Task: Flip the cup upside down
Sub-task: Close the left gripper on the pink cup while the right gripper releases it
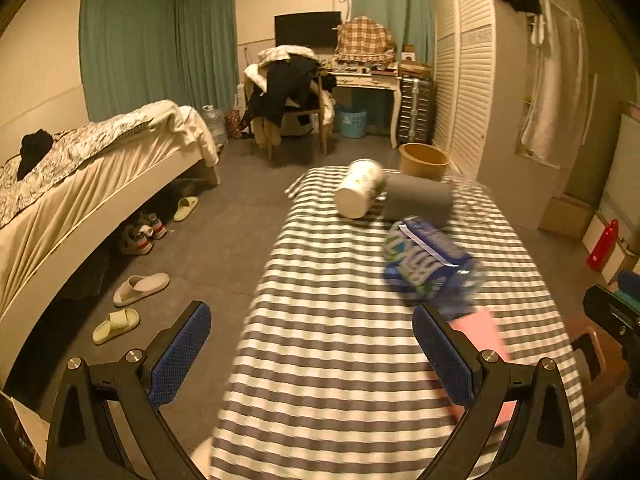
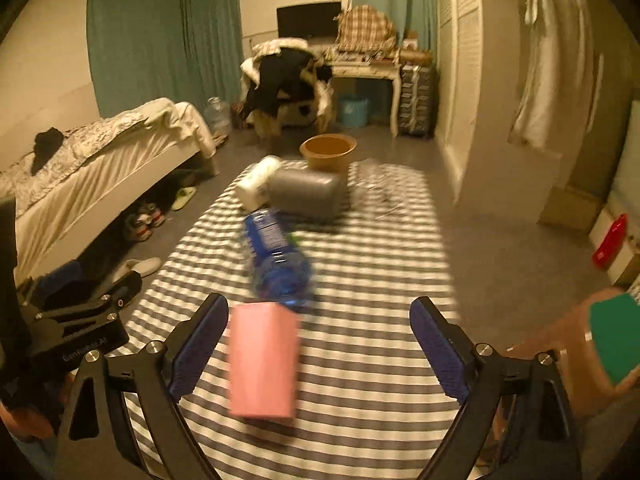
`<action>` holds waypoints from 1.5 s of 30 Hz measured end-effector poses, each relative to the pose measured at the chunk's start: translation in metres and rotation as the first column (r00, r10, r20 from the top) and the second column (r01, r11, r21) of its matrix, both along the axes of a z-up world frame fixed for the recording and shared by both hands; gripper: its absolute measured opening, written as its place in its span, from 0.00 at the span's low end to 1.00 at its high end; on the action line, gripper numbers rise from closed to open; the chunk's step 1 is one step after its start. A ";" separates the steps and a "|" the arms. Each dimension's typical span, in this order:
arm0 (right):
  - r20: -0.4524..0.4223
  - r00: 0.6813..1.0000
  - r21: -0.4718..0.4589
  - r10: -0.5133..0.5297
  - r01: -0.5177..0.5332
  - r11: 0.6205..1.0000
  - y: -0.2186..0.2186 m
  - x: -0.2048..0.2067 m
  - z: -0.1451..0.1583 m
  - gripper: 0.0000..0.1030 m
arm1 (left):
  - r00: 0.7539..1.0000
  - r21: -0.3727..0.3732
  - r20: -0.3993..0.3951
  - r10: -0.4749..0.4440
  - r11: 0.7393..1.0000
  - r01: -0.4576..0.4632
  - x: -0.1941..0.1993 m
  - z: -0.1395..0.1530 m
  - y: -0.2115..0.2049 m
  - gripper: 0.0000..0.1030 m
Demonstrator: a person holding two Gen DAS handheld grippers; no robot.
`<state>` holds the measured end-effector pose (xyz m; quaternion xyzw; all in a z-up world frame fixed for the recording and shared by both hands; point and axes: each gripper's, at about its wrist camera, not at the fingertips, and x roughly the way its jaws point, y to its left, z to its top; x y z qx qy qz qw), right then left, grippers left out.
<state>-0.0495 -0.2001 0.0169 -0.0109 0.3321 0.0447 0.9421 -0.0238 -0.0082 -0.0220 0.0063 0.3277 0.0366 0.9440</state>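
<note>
Both grippers hover level over the striped surface, jaws wide: right gripper around the pink cup without touching, left gripper empty.

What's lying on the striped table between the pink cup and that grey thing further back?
A blue plastic bottle lies on its side between the pink cup and the grey block, clearest in the right wrist view.

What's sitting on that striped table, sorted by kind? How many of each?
Cups: 2, pink cup and white paper cup, the white one lying on its side
Blue bottle: 1
Grey roll: 1
A blurred clear thing, cannot tell what: 1
Total: 5
</note>
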 end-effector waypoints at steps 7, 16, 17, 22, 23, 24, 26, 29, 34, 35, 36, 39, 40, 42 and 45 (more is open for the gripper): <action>0.067 0.996 -0.007 -0.063 0.064 0.998 -0.047 -0.034 0.009 0.91 | 0.999 0.032 0.024 -0.043 0.999 0.042 -0.015 0.011 -0.047 1.00; 0.066 0.993 0.021 -0.098 0.096 0.995 -0.085 -0.053 -0.008 0.92 | 0.998 0.036 -0.006 -0.061 0.997 0.061 -0.030 -0.004 -0.087 1.00; 0.066 0.993 0.015 -0.097 0.096 0.995 -0.086 -0.054 -0.011 0.92 | 0.998 0.035 -0.010 -0.061 0.998 0.061 -0.031 -0.006 -0.089 1.00; 0.053 0.994 0.004 -0.095 0.095 0.996 -0.089 -0.058 -0.023 0.92 | 0.999 0.019 -0.030 -0.043 0.999 0.044 -0.037 -0.020 -0.096 1.00; 0.049 0.994 0.003 -0.095 0.095 0.996 -0.090 -0.058 -0.025 0.92 | 0.998 0.010 -0.036 -0.041 0.999 0.041 -0.037 -0.023 -0.097 1.00; 0.046 0.994 0.002 -0.095 0.095 0.995 -0.090 -0.057 -0.027 0.92 | 0.998 0.000 -0.044 -0.040 0.999 0.040 -0.038 -0.027 -0.098 1.00; 0.039 0.995 -0.001 -0.094 0.094 0.996 -0.091 -0.056 -0.031 0.92 | 0.997 -0.012 -0.064 -0.041 0.999 0.040 -0.038 -0.035 -0.100 1.00; 0.027 0.994 -0.010 -0.101 0.102 0.995 -0.092 -0.055 -0.038 0.92 | 0.994 -0.027 -0.095 -0.051 0.998 0.049 -0.036 -0.045 -0.104 1.00; 0.003 0.993 -0.008 -0.117 0.117 0.993 -0.098 -0.051 -0.047 0.92 | 0.987 -0.053 -0.132 -0.087 0.995 0.081 -0.031 -0.060 -0.112 1.00; -0.001 0.993 -0.009 -0.120 0.120 0.993 -0.099 -0.050 -0.048 0.92 | 0.986 -0.058 -0.139 -0.093 0.995 0.085 -0.030 -0.063 -0.112 1.00; -0.005 0.992 -0.011 -0.123 0.123 0.992 -0.100 -0.050 -0.049 0.92 | 0.984 -0.065 -0.147 -0.100 0.994 0.091 -0.028 -0.067 -0.113 1.00; -0.016 0.992 -0.021 -0.127 0.127 0.992 -0.101 -0.047 -0.054 0.92 | 0.978 -0.068 -0.170 -0.118 0.992 0.107 -0.024 -0.076 -0.115 0.99; -0.020 0.992 -0.022 -0.127 0.126 0.992 -0.100 -0.047 -0.055 0.92 | 0.977 -0.069 -0.173 -0.123 0.991 0.112 -0.023 -0.078 -0.115 0.99; -0.027 0.992 -0.025 -0.126 0.125 0.992 -0.100 -0.045 -0.057 0.92 | 0.975 -0.076 -0.178 -0.135 0.989 0.123 -0.022 -0.082 -0.115 0.93; -0.034 0.991 -0.028 -0.127 0.126 0.992 -0.098 -0.044 -0.059 0.92 | 0.969 -0.088 -0.192 -0.153 0.986 0.138 -0.018 -0.086 -0.114 0.73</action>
